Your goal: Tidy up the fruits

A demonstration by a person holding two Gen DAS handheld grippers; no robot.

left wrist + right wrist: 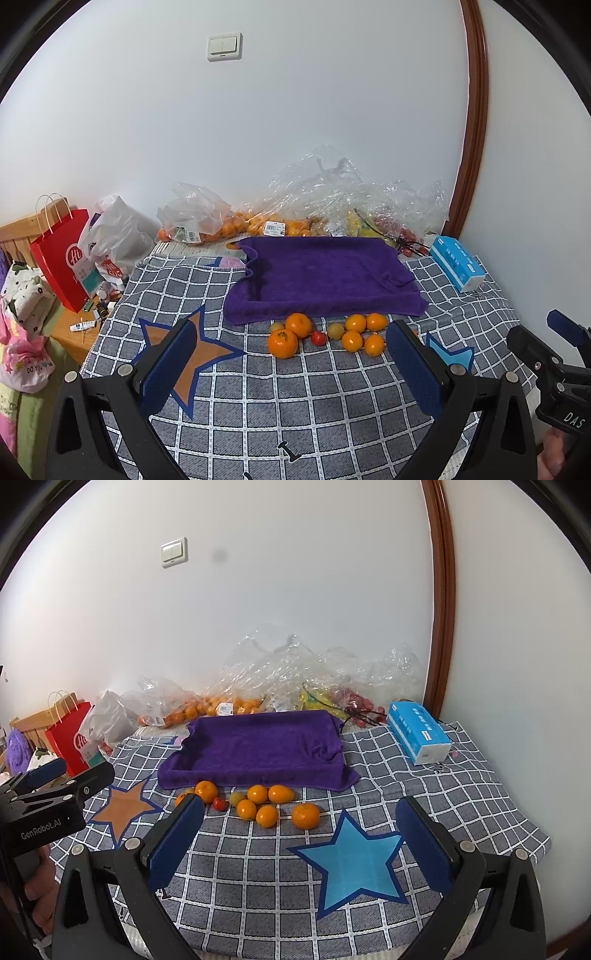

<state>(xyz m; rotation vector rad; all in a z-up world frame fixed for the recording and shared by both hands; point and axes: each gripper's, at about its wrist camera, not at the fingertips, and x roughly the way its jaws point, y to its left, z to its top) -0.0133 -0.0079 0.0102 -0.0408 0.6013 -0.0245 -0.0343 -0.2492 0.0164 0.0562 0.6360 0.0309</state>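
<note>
— Left wrist view: where are the fruits [328, 334]?
— Ahead of both tongs, beside the purple towel [325, 277]. Left tongs [291, 369] and right tongs [299, 842] gape wide — empty.

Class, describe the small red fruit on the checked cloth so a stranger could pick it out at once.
Find the purple towel lying on the checked cloth. Along its near edge sits a loose cluster of fruit. Among the orange and yellowish pieces, the small red fruit is the only red one, and smaller than the oranges.

Loose fruits [328, 334] before purple towel [321, 277]
</note>
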